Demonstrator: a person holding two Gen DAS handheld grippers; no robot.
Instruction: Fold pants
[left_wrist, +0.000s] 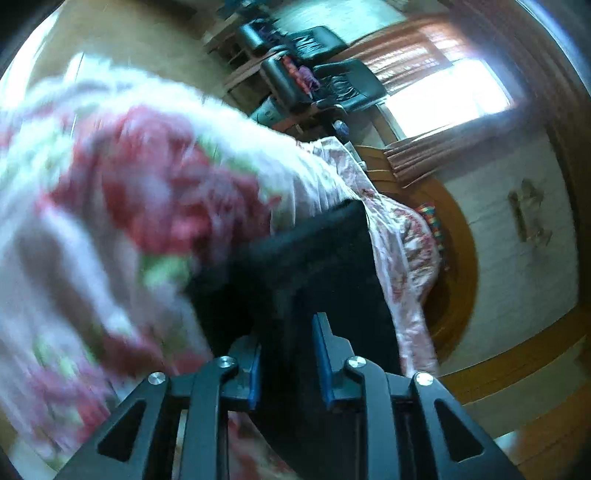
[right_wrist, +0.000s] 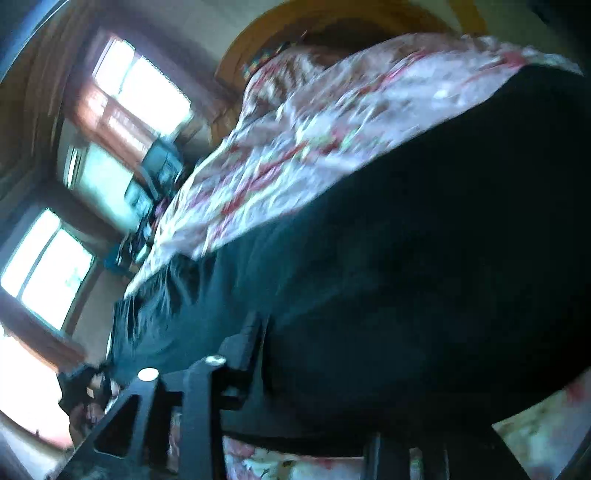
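Your left tool (left_wrist: 286, 354) has its blue pads parted around a fold of the black pants (left_wrist: 314, 266), which run from it toward 12 o'clock across the floral bedspread (left_wrist: 129, 184); whether the pads actually bite the cloth cannot be told. Your right tool (right_wrist: 258, 347) is buried in the same pants (right_wrist: 424, 258), so its state cannot be told. The cloth's long axis appears to run between both tools, neither nearer.

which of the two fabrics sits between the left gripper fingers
The plain black pants, not the floral bedsheet underneath; the dark cloth runs between the left gripper fingers.
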